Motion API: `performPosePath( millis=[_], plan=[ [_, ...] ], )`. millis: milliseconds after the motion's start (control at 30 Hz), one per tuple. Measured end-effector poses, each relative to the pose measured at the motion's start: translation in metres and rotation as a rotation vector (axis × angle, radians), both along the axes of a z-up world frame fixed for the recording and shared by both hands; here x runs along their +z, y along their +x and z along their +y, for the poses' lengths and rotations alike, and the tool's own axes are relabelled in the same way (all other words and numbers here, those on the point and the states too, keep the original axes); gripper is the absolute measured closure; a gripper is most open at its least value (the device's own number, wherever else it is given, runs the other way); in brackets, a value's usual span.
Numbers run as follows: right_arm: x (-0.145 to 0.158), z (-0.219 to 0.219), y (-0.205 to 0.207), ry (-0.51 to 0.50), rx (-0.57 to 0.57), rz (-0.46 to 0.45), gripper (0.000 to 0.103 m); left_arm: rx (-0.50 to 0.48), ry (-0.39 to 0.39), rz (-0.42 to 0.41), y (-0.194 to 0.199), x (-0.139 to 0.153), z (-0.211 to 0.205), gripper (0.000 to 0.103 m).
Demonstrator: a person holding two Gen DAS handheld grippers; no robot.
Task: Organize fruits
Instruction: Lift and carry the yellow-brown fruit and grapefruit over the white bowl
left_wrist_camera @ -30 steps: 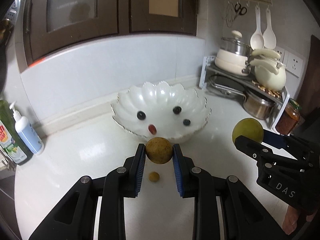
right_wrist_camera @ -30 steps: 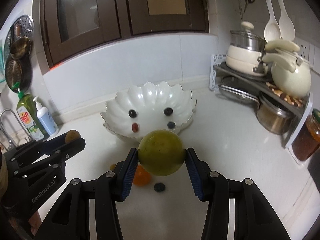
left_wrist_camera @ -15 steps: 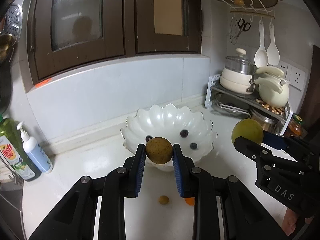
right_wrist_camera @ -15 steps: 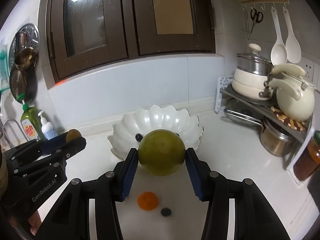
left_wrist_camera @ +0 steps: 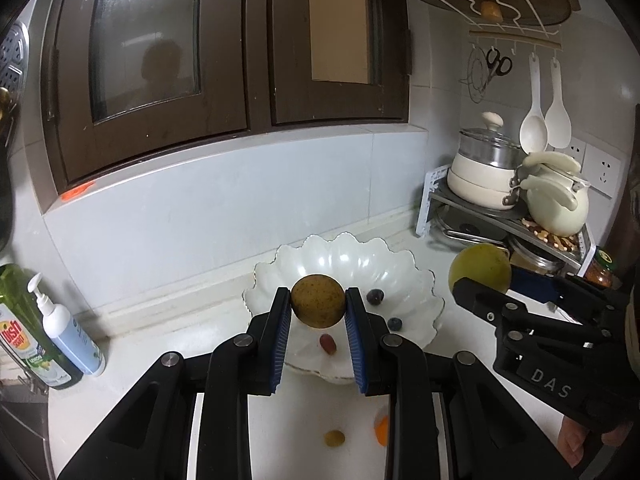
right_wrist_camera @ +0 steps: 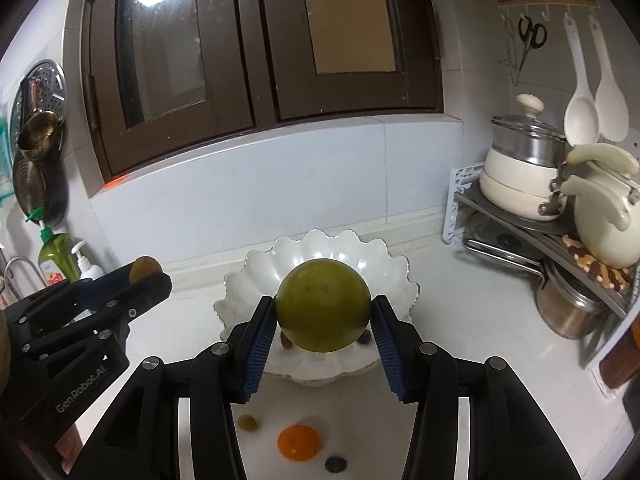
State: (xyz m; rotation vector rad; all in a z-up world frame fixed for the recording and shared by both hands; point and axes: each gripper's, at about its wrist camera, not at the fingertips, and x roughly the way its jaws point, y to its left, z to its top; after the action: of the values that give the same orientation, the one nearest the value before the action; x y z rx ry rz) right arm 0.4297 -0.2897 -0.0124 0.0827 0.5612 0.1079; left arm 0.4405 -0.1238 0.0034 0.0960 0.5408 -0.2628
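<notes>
My left gripper point(left_wrist_camera: 318, 306) is clamped on a small brown speckled fruit point(left_wrist_camera: 318, 300), my right gripper point(right_wrist_camera: 324, 312) on a big green fruit point(right_wrist_camera: 324, 306) — both held above the near rim of the white scalloped bowl point(left_wrist_camera: 416, 276). Bowl holds two dark berries and a red grape point(left_wrist_camera: 328, 344); a small orange point(right_wrist_camera: 299, 442) sits loose on the counter point(right_wrist_camera: 472, 320)

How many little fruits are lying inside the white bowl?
3 that show: a dark grape on the right side of the white bowl, a blueberry just in front of it, and a red grape nearer the front. More may hide behind the held brown fruit.
</notes>
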Motion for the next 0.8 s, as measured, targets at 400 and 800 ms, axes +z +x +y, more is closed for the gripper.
performPosePath(
  millis=[400, 800],
  plan=[
    [-0.005, -0.005, 0.056, -0.025, 0.020, 0.053, 0.053, 0.006, 0.030, 0.041, 0.048, -0.002, -0.014, 0.075],
    [-0.026, -0.015, 0.113, -0.048, 0.016, 0.146, 0.053, 0.008, 0.039, 0.151, 0.101, -0.025, -0.020, 0.075]
  ],
)
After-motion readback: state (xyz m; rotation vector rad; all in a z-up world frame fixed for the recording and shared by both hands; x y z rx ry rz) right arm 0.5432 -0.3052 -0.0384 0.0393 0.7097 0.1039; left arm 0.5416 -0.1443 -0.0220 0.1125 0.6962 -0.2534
